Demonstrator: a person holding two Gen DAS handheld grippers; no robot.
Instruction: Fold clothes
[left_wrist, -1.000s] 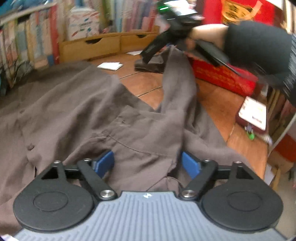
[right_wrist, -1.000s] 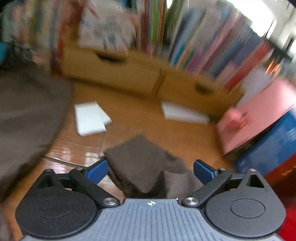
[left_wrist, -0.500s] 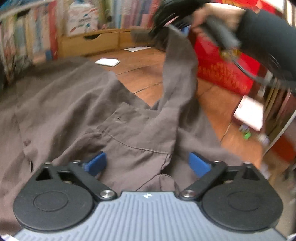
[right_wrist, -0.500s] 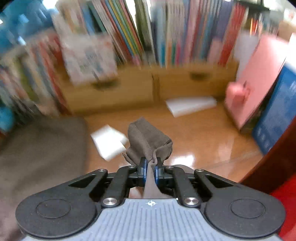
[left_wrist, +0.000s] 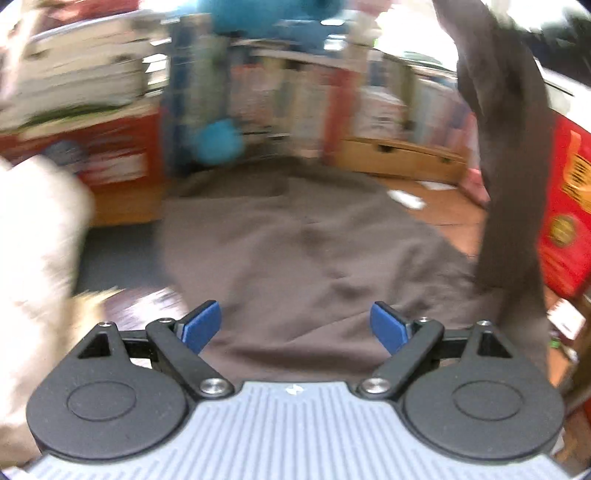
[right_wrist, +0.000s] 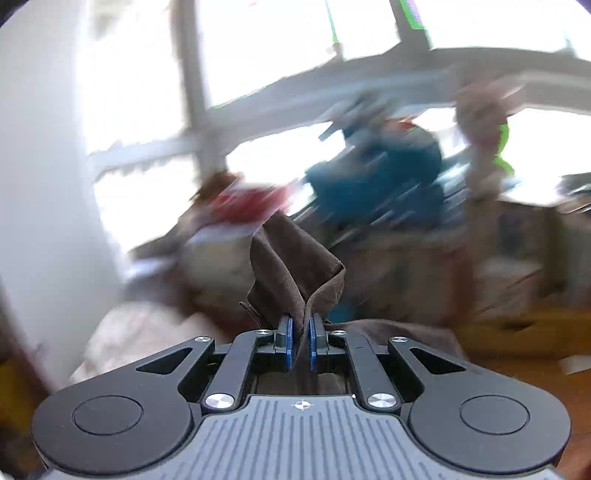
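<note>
A brown shirt (left_wrist: 295, 251) lies spread on the wooden table in the left wrist view. One sleeve (left_wrist: 513, 177) is pulled up high at the right, out of the top of the frame. My left gripper (left_wrist: 295, 325) is open and empty just above the shirt's near part. My right gripper (right_wrist: 299, 343) is shut on the sleeve's cuff (right_wrist: 295, 266), which sticks up folded between the blue pads, held high in the air.
A red box (left_wrist: 569, 206) stands at the right of the table. Wooden drawers (left_wrist: 399, 158) and rows of books line the back. White paper slips (left_wrist: 406, 199) lie beyond the shirt. A pale cloth (left_wrist: 33, 240) is at the left. Both views are motion-blurred.
My right gripper shut on the cuff and lifted the sleeve high, swinging leftward. My left gripper has turned left over the shirt and stayed open.
</note>
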